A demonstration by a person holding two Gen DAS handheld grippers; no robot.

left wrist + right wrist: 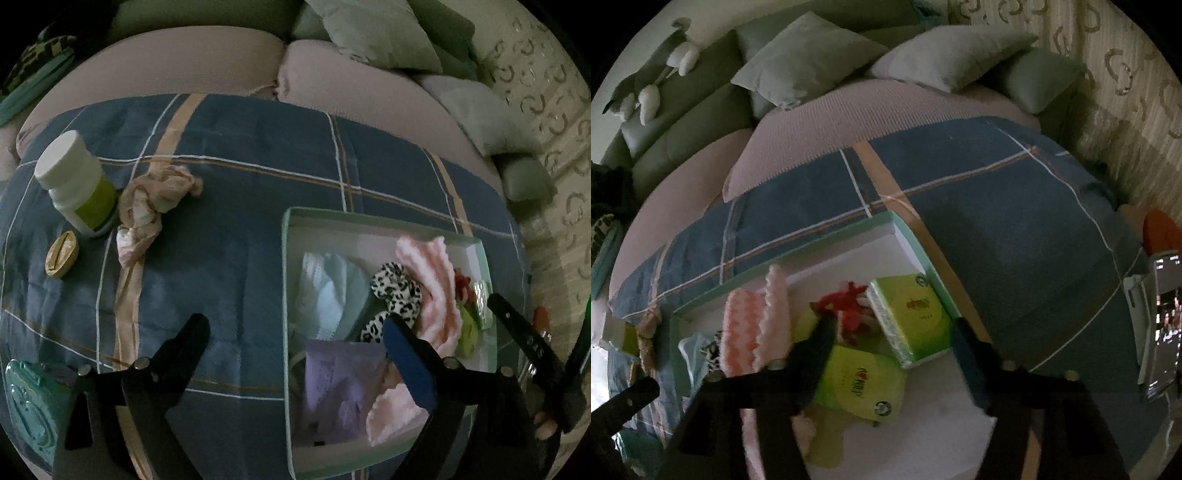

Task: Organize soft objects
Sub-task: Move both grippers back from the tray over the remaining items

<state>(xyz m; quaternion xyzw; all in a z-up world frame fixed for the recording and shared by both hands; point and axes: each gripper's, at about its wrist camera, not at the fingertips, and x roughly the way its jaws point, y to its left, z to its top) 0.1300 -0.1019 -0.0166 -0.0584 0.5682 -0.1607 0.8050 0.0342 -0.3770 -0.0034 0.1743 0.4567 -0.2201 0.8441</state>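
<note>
Collecting soft items in the shallow mint-rimmed white cardboard box (pixel 286 280) on the bed: left gripper (pixel 295 328) spread and empty, right gripper (pixel 890 332) spread over the green tissue packs (pixel 860 384), crumpled beige sock (pixel 151 206) still outside.

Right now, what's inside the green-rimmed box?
In the box: pale blue cloth, leopard scrunchie, pink knit, lilac cloth, red item, two green tissue packs. Anything beneath them is covered.

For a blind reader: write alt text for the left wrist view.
An open left claw hovers over a mint-rimmed box of soft cloths on a blue plaid sheet; a crumpled beige cloth lies outside by a white bottle.
</note>
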